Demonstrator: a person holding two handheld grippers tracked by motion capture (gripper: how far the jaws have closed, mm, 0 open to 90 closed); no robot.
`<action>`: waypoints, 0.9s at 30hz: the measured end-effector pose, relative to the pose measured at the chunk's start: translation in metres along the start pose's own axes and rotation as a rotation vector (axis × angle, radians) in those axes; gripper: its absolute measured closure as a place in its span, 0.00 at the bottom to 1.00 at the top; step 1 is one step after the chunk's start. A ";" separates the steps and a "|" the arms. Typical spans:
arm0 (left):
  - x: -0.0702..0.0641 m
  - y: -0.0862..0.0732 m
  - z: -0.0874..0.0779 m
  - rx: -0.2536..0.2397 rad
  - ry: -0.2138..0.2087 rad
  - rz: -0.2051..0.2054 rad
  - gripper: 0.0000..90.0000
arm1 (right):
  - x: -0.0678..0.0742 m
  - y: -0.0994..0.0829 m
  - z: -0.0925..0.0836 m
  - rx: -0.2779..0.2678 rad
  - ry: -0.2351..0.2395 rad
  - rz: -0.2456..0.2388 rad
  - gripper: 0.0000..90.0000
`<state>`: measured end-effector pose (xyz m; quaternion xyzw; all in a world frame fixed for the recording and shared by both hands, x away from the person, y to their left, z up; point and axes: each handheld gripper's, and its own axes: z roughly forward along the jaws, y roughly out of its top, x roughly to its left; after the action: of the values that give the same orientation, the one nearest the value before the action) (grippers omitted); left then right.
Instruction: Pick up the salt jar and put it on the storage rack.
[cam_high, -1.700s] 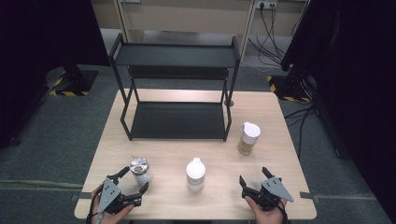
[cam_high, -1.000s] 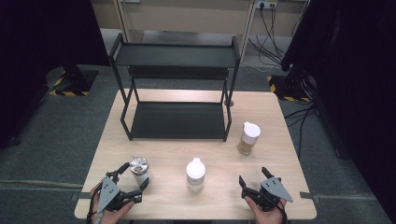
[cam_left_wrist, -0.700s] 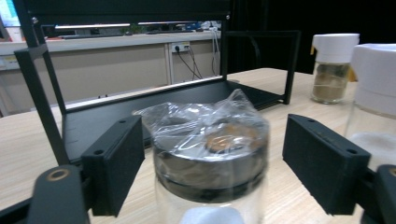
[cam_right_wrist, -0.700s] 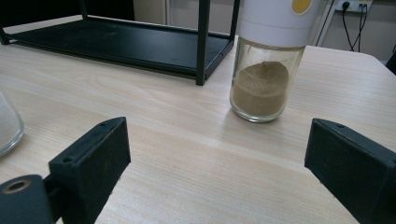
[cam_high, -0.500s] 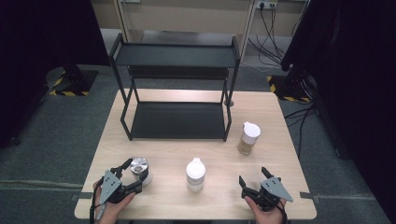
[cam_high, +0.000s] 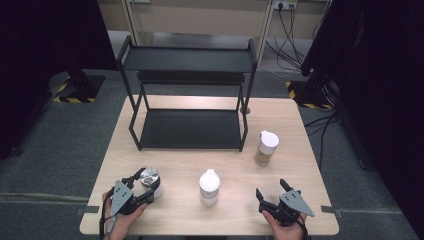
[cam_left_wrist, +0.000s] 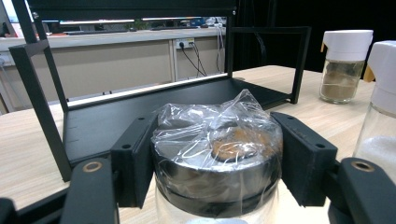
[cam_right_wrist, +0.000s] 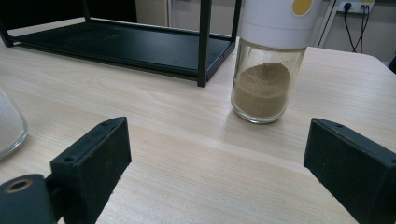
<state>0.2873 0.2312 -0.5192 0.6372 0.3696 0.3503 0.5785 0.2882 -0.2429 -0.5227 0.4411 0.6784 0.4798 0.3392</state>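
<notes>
Left gripper view shows the left gripper (cam_left_wrist: 217, 163) clamped on a round glass jar (cam_left_wrist: 217, 158) with crinkled plastic wrap, just before the black metal rack (cam_left_wrist: 140, 112); right gripper (cam_right_wrist: 219, 172) gapes.

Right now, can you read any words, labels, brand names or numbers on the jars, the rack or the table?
None: no readable text.
Brown-powder jar: a plain yellow dot on its white cap, no lettering.
Plastic-wrapped jar in the left gripper: no label.
White-capped jar and black rack: unmarked.
</notes>
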 end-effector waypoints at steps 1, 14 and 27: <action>0.001 0.000 0.000 0.003 0.000 -0.004 0.39 | 0.000 0.000 0.000 0.001 0.001 -0.001 0.08; 0.000 0.012 -0.001 -0.018 0.029 0.011 0.39 | 0.001 0.000 0.000 0.000 0.008 -0.009 0.08; -0.005 0.020 0.009 -0.017 0.047 0.016 0.39 | 0.000 0.000 -0.001 -0.011 0.017 -0.007 0.08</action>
<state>0.2943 0.2215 -0.5004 0.6268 0.3748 0.3731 0.5723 0.2872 -0.2434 -0.5229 0.4328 0.6801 0.4861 0.3373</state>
